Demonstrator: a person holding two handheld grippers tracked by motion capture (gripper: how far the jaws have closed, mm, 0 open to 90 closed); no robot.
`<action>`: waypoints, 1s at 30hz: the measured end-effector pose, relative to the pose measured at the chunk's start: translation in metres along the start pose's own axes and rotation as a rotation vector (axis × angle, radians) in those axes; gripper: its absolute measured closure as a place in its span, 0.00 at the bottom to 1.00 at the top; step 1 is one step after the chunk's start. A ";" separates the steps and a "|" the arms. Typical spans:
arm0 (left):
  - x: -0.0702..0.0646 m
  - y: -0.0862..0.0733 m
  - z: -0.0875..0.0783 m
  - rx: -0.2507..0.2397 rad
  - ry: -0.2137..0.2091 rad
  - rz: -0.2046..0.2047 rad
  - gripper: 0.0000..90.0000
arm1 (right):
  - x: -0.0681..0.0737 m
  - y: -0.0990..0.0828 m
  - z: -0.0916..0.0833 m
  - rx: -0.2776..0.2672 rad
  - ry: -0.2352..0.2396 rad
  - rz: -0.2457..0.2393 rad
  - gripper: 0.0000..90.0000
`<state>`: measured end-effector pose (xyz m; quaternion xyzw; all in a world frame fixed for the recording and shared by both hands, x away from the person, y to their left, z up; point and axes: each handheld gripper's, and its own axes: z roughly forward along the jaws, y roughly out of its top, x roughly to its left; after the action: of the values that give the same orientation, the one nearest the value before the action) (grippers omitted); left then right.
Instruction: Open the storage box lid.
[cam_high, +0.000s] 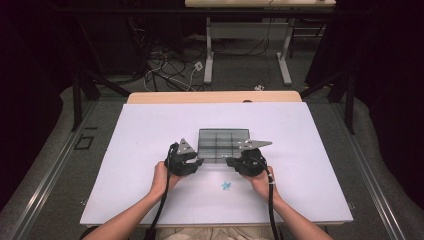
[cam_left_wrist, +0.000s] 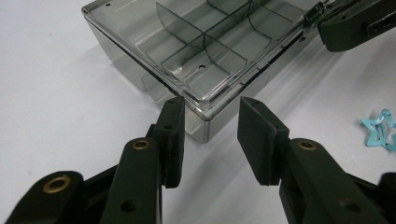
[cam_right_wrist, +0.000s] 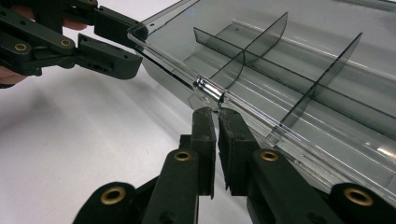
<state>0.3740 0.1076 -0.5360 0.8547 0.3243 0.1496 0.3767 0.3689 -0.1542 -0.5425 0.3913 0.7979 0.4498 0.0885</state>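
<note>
A smoky clear compartment box (cam_high: 223, 142) with its lid down lies in the middle of the white table. My left gripper (cam_high: 200, 161) is at its near left corner. In the left gripper view the left gripper (cam_left_wrist: 210, 105) straddles that corner of the box (cam_left_wrist: 205, 51), with a gap between the right pad (cam_left_wrist: 254, 135) and the box wall. My right gripper (cam_right_wrist: 215, 112) has its jaws almost together on the clear latch (cam_right_wrist: 208, 88) at the front edge of the box (cam_right_wrist: 299, 70). The right gripper (cam_left_wrist: 327, 18) also shows at the far end of the front edge.
A small blue star-shaped clip (cam_high: 226, 186) lies on the white table (cam_high: 150, 130) near the person's right hand, also seen as the star clip (cam_left_wrist: 379, 130) to the right of my left jaws. Beyond the table stand a desk frame (cam_high: 209, 55) and floor cables.
</note>
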 end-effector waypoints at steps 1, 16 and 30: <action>0.000 0.000 0.000 0.000 0.000 0.000 0.68 | 0.000 0.000 0.000 0.000 0.000 0.000 0.95; 0.000 0.000 0.000 -0.027 0.014 -0.005 0.71 | 0.000 0.001 -0.002 -0.021 0.002 -0.002 0.94; 0.005 0.020 -0.003 -0.024 0.048 0.005 0.45 | 0.002 0.008 -0.010 -0.080 -0.001 0.002 0.94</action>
<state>0.3847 0.1025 -0.5194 0.8472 0.3292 0.1748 0.3786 0.3669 -0.1570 -0.5300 0.3887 0.7789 0.4812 0.1038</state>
